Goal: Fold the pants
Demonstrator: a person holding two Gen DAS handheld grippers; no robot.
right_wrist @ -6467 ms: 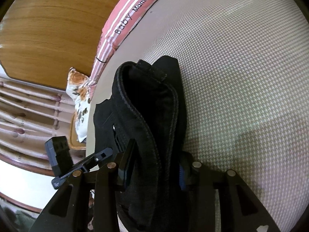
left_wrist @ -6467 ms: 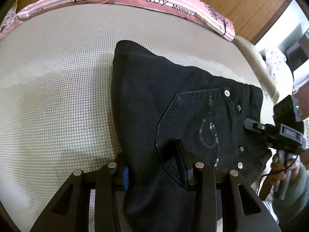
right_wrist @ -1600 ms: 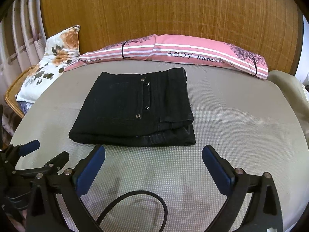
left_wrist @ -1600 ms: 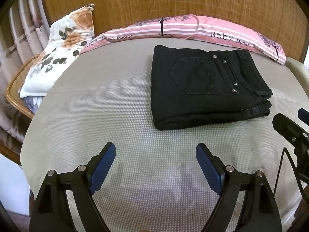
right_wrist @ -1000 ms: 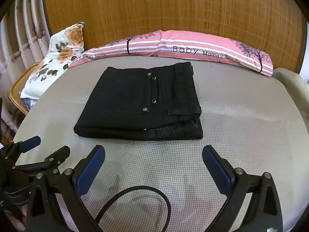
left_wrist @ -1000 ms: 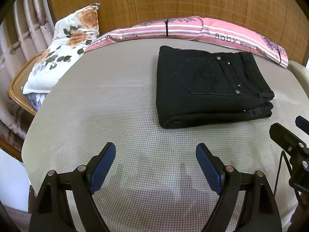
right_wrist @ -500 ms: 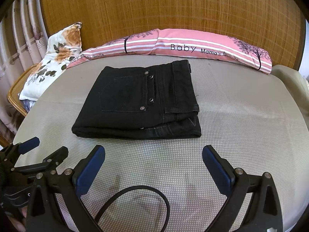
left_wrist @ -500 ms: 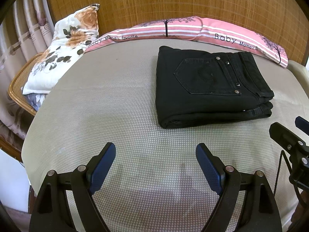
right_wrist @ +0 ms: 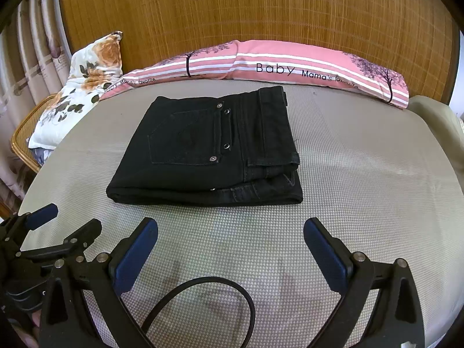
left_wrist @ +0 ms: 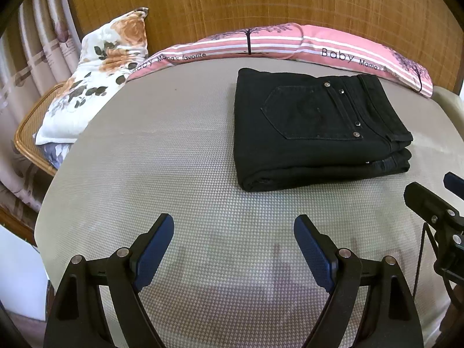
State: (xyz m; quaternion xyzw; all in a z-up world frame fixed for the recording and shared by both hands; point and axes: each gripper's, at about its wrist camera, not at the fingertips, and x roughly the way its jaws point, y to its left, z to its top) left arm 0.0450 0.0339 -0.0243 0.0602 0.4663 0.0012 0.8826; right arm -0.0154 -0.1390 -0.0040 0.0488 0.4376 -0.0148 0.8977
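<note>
hovering low, left gripper (left_wrist: pixel 233 249) and right gripper (right_wrist: pixel 230 253) both spread wide, empty. beyond them the pants (right_wrist: pixel 208 150) sit folded square mid-mattress (right_wrist: pixel 362 188), well apart. looks finished; best to leave the stack alone and back off level.

Folded pants (left_wrist: pixel 316 127) sit on the bed (left_wrist: pixel 174 174), toward the back. A long pillow (right_wrist: pixel 261 63) lies right behind them along the headboard (right_wrist: pixel 261 8); a second pillow (left_wrist: pixel 95 75) is propped at the back left corner. Both grippers, left gripper (left_wrist: pixel 233 246) and right gripper (right_wrist: pixel 230 249), hang side by side near the front edge, spread wide, well apart from the pants.
</note>
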